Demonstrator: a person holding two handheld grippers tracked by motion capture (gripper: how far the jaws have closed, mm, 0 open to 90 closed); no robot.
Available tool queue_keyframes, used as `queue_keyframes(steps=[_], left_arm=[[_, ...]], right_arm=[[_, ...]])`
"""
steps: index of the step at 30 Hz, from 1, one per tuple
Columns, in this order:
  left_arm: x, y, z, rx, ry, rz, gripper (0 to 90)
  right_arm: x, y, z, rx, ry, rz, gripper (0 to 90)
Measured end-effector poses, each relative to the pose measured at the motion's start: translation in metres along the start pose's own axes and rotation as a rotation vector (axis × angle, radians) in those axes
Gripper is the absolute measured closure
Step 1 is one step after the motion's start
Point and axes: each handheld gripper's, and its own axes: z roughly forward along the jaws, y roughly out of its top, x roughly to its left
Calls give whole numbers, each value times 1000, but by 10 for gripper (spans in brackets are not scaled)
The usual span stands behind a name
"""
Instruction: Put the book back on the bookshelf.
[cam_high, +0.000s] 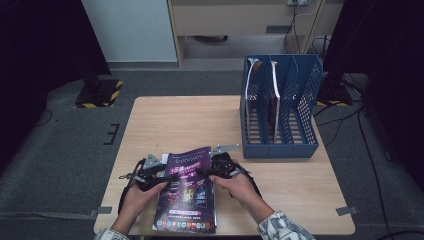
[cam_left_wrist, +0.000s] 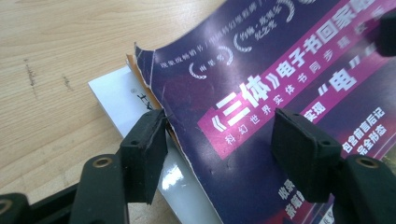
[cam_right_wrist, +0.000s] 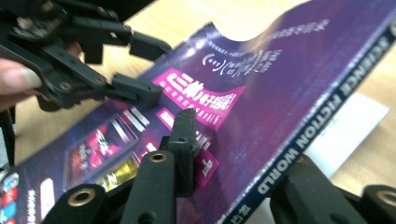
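Observation:
A purple magazine (cam_high: 187, 195) lies near the table's front edge on a white booklet (cam_left_wrist: 116, 98). In the left gripper view the magazine (cam_left_wrist: 280, 60) shows a torn, curled corner. My left gripper (cam_high: 170, 176) is at its left edge. In its own view the left gripper (cam_left_wrist: 219, 135) is open, one pad at the torn edge and the other over the cover. My right gripper (cam_high: 202, 172) is at the spine side. In its own view the right gripper (cam_right_wrist: 243, 149) straddles the spine of the magazine (cam_right_wrist: 261, 93), jaws wider than the magazine is thick. The left gripper (cam_right_wrist: 140, 70) appears beyond it.
A blue file rack (cam_high: 280, 107) stands at the back right of the wooden table (cam_high: 175, 120), with magazines upright in its left slots. The white booklet (cam_right_wrist: 350, 130) pokes out past the magazine's spine. A person's hands hold both grippers.

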Motion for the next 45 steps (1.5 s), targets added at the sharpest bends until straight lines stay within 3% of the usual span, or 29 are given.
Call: queue_keyframes(steps=[2,8,16,26,45], left_arm=[[1,1,-1,-14,-1,-8,359],[3,1,-5,-41,-14,-32,327],[3,0,-5,-36,-29,-35,299],[3,-1,-5,-34,-44,-40,299],[1,-2,0,-15,-80,-35,237]], right_arm=[[1,2,-1,-8,0,1,730],[9,22,-10,-54,-19,-76,757],[10,37,-13,-66,-56,-131,765],[17,58,-19,-126,-98,-197,790],[22,76,-23,-177,-91,-198,839]])
